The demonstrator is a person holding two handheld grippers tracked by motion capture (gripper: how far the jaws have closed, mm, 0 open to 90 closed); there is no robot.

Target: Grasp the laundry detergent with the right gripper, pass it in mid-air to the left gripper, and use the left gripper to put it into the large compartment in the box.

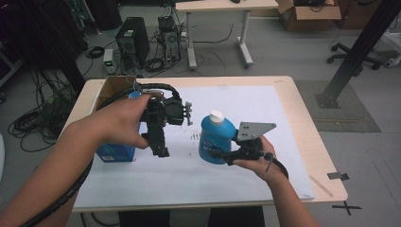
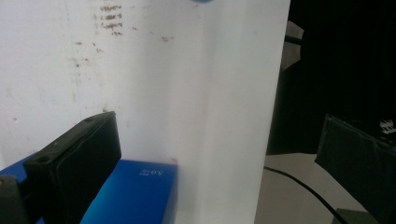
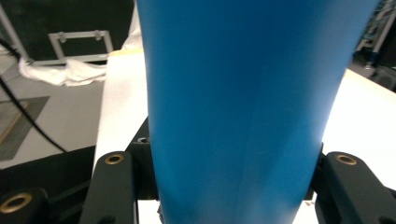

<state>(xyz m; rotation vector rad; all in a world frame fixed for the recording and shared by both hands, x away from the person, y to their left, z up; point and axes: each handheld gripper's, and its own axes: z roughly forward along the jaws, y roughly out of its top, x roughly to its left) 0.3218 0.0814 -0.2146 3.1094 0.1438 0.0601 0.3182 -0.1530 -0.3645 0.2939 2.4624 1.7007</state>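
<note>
Clearly we hold one blue bottle (image 1: 215, 139) with a single white cap (image 1: 216, 116), clamped in our right gripper (image 1: 226, 153) low on its body, over the white sheet (image 1: 227, 175) near mid-table. Its long axis runs nearly upright, cap up and tipped slightly away from us. Our left gripper (image 1: 161, 152) hangs with jaws spread wide, nothing between them, just beside one blue box (image 1: 116, 152). One open cardboard box (image 1: 109, 88) sits at the table's (image 1: 307, 132) far left corner.
</note>
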